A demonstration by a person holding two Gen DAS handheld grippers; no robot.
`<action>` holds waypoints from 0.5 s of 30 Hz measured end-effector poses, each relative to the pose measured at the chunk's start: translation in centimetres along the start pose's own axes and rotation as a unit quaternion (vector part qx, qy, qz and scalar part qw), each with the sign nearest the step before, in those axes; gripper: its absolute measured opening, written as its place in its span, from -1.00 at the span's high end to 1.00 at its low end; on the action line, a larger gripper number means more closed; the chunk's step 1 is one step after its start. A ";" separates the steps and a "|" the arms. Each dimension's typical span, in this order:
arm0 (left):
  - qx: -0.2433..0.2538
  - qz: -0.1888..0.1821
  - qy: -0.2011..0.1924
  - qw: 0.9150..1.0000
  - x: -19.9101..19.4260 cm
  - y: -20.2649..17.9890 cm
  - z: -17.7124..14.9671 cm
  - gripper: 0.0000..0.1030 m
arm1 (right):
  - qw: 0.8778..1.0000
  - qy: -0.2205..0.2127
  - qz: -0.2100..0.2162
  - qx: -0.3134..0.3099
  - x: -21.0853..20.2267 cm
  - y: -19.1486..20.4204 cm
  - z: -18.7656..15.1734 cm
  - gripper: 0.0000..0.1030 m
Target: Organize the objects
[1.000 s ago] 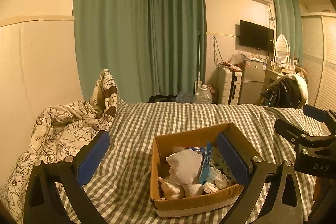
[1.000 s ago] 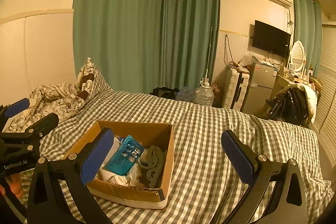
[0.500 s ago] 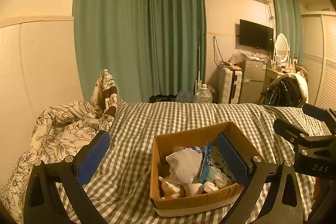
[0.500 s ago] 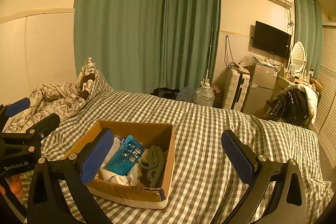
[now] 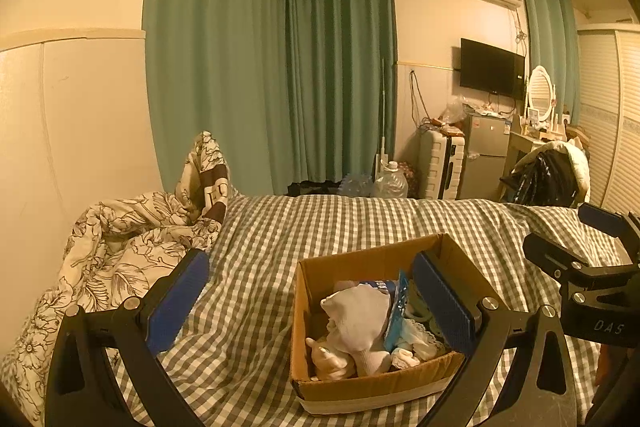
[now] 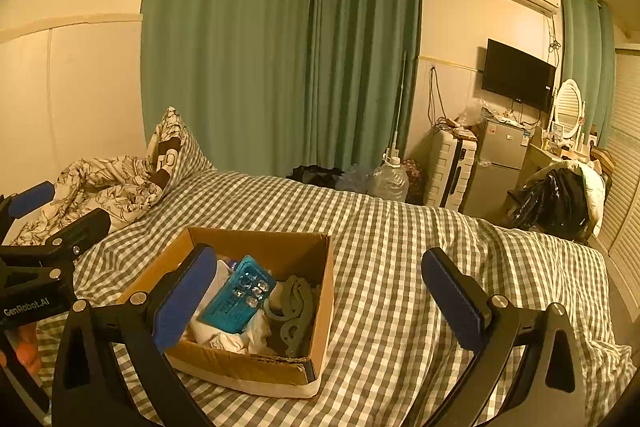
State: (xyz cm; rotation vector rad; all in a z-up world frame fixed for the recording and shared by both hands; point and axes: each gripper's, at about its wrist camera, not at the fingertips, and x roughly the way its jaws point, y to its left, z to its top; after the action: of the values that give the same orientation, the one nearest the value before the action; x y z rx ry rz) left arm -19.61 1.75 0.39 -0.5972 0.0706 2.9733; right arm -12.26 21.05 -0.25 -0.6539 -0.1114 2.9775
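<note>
An open cardboard box (image 5: pixel 344 389) (image 6: pixel 320 311) sits on the checked bedspread. It holds white socks (image 5: pixel 358 319), a teal blister pack (image 6: pixel 238 299) (image 5: pixel 396 319), a grey plastic piece (image 6: pixel 294 313) and other small items. My left gripper (image 5: pixel 312 301) is open and empty, held above the box's left side. My right gripper (image 6: pixel 320 291) is open and empty, above the box's right side. Each gripper shows at the edge of the other's view, the right (image 5: pixel 584 267) and the left (image 6: pixel 44 223).
A crumpled floral duvet and pillow (image 5: pixel 132 227) lie at the bed's left by the wall. The checked bedspread (image 6: pixel 420 267) stretches right of the box. Beyond the bed stand green curtains, water jugs (image 6: pixel 390 181), a suitcase, a small fridge and a chair with clothes (image 6: pixel 560 199).
</note>
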 end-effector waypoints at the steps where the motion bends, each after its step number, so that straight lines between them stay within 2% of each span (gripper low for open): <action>1: 0.000 0.001 0.001 1.000 0.0 0.0 0.0 -1.00 | 1.000 0.000 0.000 0.000 0.0 0.0 0.0 -0.99; 15: 0.014 0.008 0.001 1.000 0.1 -0.5 -0.3 -1.00 | 1.000 0.005 -0.003 0.000 0.3 -0.4 -0.3 -0.99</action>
State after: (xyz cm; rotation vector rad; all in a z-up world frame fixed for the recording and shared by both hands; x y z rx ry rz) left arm -19.53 2.25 0.09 -0.5987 0.1175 2.9824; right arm -12.40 21.45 -0.59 -0.6684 -0.1137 2.9675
